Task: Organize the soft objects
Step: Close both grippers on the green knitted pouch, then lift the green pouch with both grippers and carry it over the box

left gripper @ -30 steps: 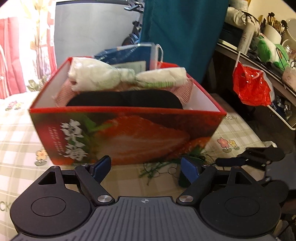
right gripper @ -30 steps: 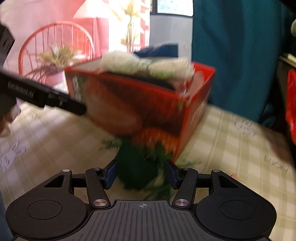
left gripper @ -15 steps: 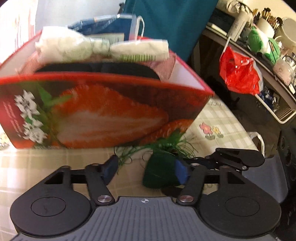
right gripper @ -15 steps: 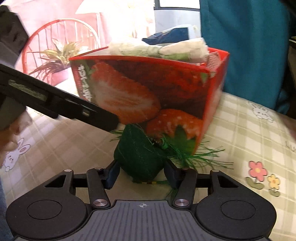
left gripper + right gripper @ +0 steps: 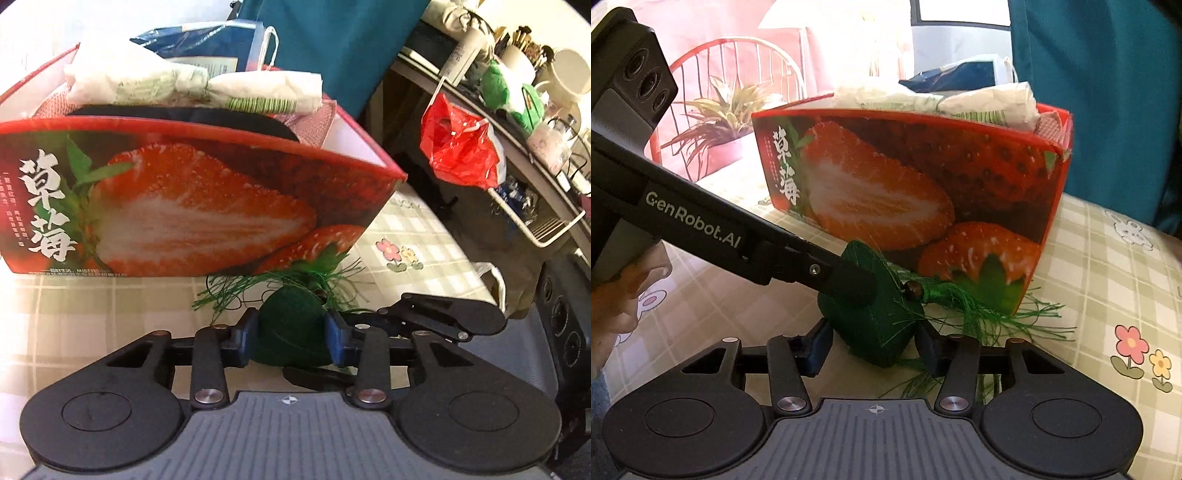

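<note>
Soft objects are already stacked in the strawberry box (image 5: 192, 206): a white wrapped bundle (image 5: 192, 83) and a dark flat piece are seen above its rim in the left wrist view. One item is left outside, the green tasselled pouch (image 5: 291, 332), which sits on the checked surface (image 5: 417, 236) just in front of the box and is now pinched between the left gripper (image 5: 291, 334) fingers; a second ago those fingers were spread wide with nothing between them.

From the right wrist view, the pouch (image 5: 875, 317) is flanked by the right gripper (image 5: 873, 350), whose fingers look slightly parted; contact cannot be told for certain. A second ago this view was blurred and the left gripper (image 5: 849, 280) stood farther off.
</note>
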### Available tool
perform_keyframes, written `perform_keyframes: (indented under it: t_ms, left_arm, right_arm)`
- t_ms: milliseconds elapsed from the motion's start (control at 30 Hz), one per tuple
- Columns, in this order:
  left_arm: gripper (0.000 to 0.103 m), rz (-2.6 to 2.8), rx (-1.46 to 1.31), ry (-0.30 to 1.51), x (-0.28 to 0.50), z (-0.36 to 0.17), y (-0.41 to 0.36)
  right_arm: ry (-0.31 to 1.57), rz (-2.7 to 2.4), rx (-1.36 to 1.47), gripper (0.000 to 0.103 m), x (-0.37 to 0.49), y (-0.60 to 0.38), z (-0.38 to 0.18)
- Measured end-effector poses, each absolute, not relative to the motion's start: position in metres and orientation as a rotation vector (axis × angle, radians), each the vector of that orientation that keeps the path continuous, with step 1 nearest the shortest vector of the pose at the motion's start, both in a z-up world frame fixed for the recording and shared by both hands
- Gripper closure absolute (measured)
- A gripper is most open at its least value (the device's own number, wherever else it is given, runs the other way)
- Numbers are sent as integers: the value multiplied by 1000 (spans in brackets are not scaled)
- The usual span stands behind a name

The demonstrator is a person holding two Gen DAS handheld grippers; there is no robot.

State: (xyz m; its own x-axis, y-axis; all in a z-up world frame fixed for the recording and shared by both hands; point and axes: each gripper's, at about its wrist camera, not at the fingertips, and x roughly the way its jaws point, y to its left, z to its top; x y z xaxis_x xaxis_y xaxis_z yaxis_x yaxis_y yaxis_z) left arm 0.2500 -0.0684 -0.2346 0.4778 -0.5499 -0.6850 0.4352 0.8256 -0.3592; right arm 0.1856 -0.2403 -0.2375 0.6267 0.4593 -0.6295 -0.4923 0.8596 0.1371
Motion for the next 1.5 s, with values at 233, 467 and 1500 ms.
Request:
perform_keyframes:
  t_ms: [233, 467, 1500]
  left_arm:
    - [62, -582, -148, 827, 235, -213, -62]
    - [62, -566, -155, 740, 219, -182, -50]
    - [62, -523, -203, 402, 274, -24, -14]
  right_arm:
    - [656, 542, -27, 59, 177, -239, -221]
    - [580, 547, -41, 59, 169, -232, -196]
    - [218, 562, -224, 58, 260, -193, -35]
